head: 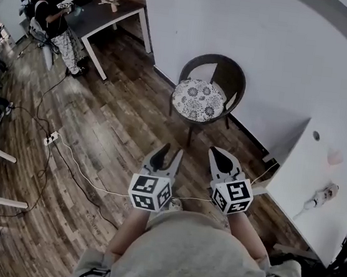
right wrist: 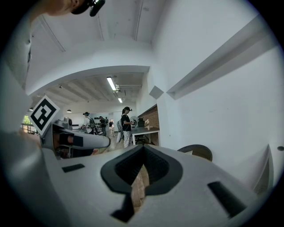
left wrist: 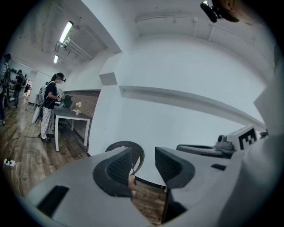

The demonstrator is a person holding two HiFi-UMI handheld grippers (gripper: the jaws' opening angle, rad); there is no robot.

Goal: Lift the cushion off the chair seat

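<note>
- Cushion point(head: 197, 100) is lying flat on the chair point(head: 233, 77) seat, upper centre of the head view, against the wall; nothing is touching it.
- Left gripper point(head: 172, 151) is showing its fingers apart with nothing between them. Right gripper point(head: 217, 154) is showing its fingers together, empty. Both are hanging in the lower centre of the frame, well apart from the chair.
- Risk: the right fingers are sitting closed, so arriving like that would mean prodding the cushion instead of taking hold of it.
- Risk: the curved back and arms are wrapping round the seat, leaving only the front edge open. A wide approach is likely to knock the frame.
- Risk: the cushion is looking thin and soft. A shallow pinch could be catching fabric only and slipping, and a one-sided hold could leave it drooping and dragging on the arm.
- Risk: the chair is looking light, so pushing down or forward may be sliding it into the wall.
- Risk: a cable point(head: 76, 165) is trailing across the floor at lower left, near the walking line.
</note>
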